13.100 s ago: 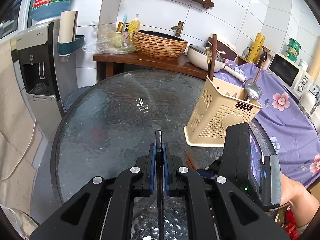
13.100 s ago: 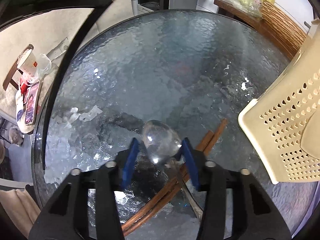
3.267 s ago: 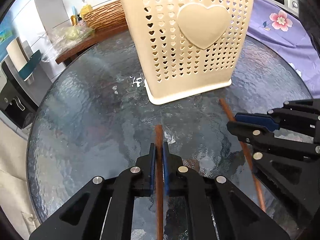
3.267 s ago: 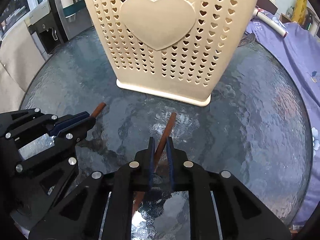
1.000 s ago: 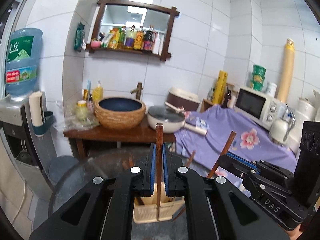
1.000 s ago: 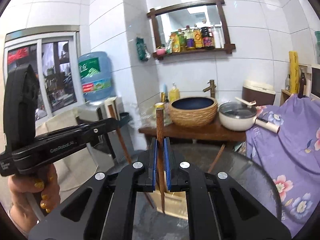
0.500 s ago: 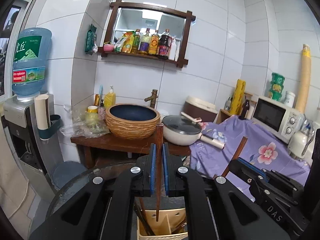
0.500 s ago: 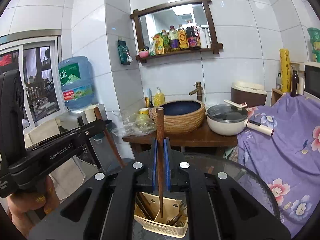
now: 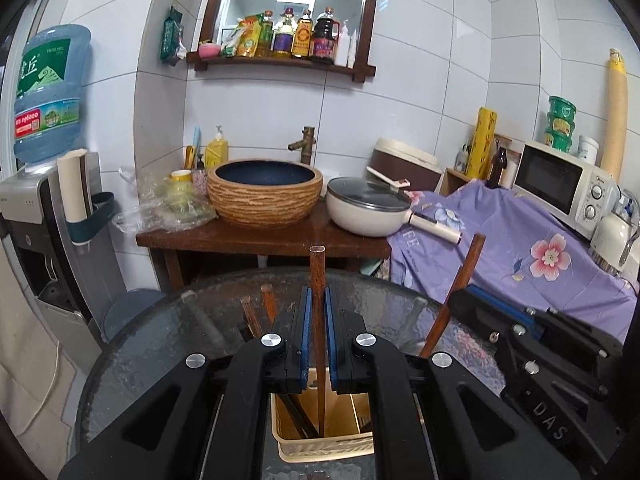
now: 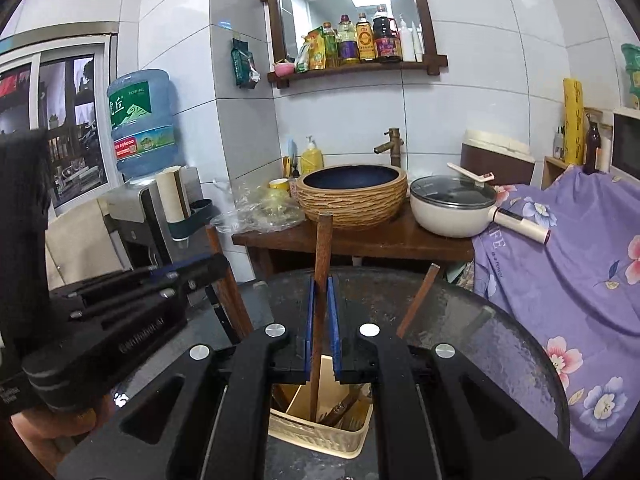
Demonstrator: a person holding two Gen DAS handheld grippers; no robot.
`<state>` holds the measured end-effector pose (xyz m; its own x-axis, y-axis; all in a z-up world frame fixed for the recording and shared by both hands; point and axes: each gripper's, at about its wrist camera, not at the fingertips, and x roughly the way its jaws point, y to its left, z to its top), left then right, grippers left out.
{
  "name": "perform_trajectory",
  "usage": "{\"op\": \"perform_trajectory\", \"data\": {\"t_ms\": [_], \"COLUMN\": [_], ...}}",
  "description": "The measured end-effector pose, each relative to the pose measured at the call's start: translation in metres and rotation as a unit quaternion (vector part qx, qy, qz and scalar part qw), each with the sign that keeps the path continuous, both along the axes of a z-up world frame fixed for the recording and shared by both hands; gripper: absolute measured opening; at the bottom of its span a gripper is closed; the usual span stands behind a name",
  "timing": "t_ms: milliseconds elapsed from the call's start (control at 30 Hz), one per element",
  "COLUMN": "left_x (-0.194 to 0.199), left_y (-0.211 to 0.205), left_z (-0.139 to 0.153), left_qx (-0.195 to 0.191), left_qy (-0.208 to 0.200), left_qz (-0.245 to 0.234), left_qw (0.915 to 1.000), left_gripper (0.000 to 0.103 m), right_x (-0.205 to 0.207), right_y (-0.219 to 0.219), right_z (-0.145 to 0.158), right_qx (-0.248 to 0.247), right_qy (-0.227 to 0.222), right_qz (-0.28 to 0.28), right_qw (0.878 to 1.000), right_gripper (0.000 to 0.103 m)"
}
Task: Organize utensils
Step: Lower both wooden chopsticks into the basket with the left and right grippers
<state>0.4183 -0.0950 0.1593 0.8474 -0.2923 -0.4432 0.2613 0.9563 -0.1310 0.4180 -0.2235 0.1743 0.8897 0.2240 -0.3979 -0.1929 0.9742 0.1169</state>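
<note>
Left gripper [image 9: 316, 344] and right gripper [image 10: 321, 340], each with jaws pinching one upright wooden chopstick. The left chopstick [image 9: 317, 280] runs from 12 o'clock in its view down to 6 o'clock, its lower tip already inside the cream utensil basket [image 9: 320, 446]; the right chopstick [image 10: 323, 248] likewise dips into the same basket [image 10: 316, 436], which stands on the round glass counter [image 9: 160, 344]. Other chopsticks [image 9: 256, 312] already lean in the basket toward 11 o'clock. Judged handling: the sticks are light, stiff and slender, with a smooth finish that could slip or pivot between flat pads; a hold near mid-length, as here, seems best for keeping them vertical. Letting go only once the tips are well below the rim should prevent tipping out.
</note>
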Motion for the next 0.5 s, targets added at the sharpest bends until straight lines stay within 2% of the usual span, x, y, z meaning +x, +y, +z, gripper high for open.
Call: {"op": "perform_trajectory", "data": {"t_ms": [233,367,500], "left_x": [0.005,0.004,0.003], "left_y": [-0.001,-0.002,-0.003], "left_z": [-0.020,-0.028,-0.032], "left_qx": [0.005,0.011,0.015], "left_qy": [0.018,0.023,0.024], "left_qz": [-0.001,-0.007,-0.007], "left_qw": [0.9998,0.9997,0.9996], "left_gripper": [0.006,0.007,0.007], "right_x": [-0.002,-0.002,-0.007], "right_y": [-0.002,0.000,-0.003], "right_z": [-0.001,-0.002,0.007], "right_qx": [0.004,-0.015,-0.011], "right_qy": [-0.005,-0.010,-0.026], "right_qz": [0.000,-0.005,-0.017], "right_qw": [1.000,1.000,0.999], "right_gripper": [0.008,0.008,0.008]}}
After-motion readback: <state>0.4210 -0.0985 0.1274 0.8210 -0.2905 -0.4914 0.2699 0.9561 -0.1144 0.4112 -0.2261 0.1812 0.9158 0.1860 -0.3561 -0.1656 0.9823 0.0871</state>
